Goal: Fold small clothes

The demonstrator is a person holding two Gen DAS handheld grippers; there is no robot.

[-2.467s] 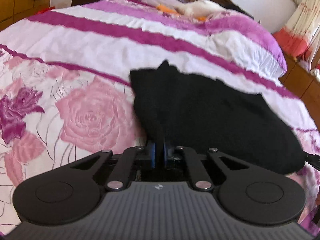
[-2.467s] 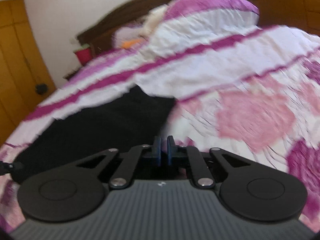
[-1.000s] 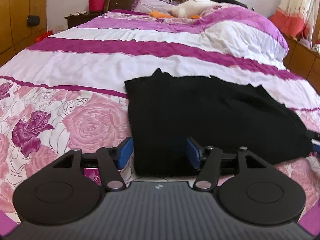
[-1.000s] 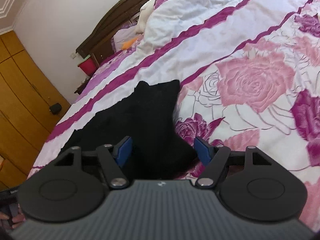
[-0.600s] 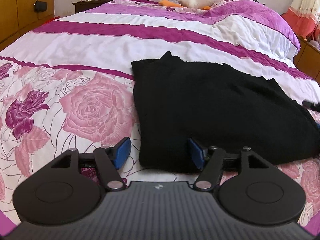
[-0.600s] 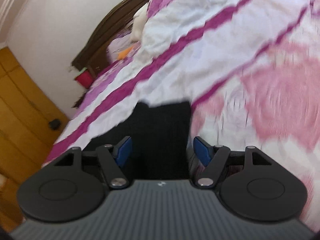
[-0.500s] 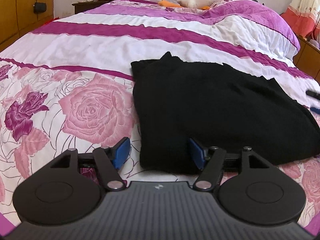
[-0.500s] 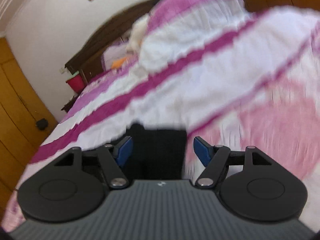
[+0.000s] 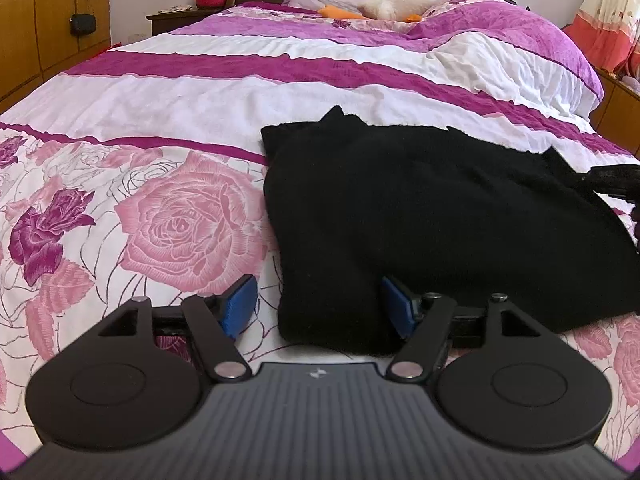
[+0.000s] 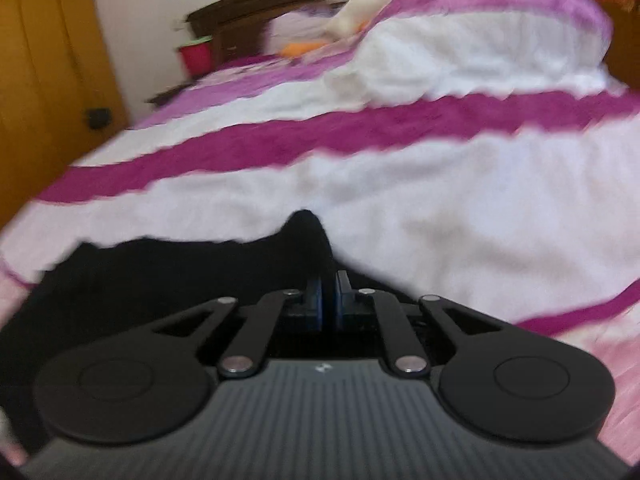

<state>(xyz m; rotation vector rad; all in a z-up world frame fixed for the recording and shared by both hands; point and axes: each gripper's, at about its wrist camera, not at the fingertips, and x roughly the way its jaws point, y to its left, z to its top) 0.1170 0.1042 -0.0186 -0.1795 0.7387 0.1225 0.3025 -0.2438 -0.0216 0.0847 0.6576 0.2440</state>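
i see left gripper (image 9: 318,308) spread wide around black garment (image 9: 420,216); right gripper (image 10: 329,300) pinches its corner.

We see a black knit garment (image 9: 432,216) lying folded and flat on the bed, its near corner rounded, small points sticking up along its far edge.

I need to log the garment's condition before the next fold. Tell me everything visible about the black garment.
The black garment looks like soft, matte knit fabric, plain black. It lies spread on the floral bedspread, with a small peak along its far edge. Its near corner sits between the open left gripper fingers. The right gripper is shut on a far corner, in a blurred view.
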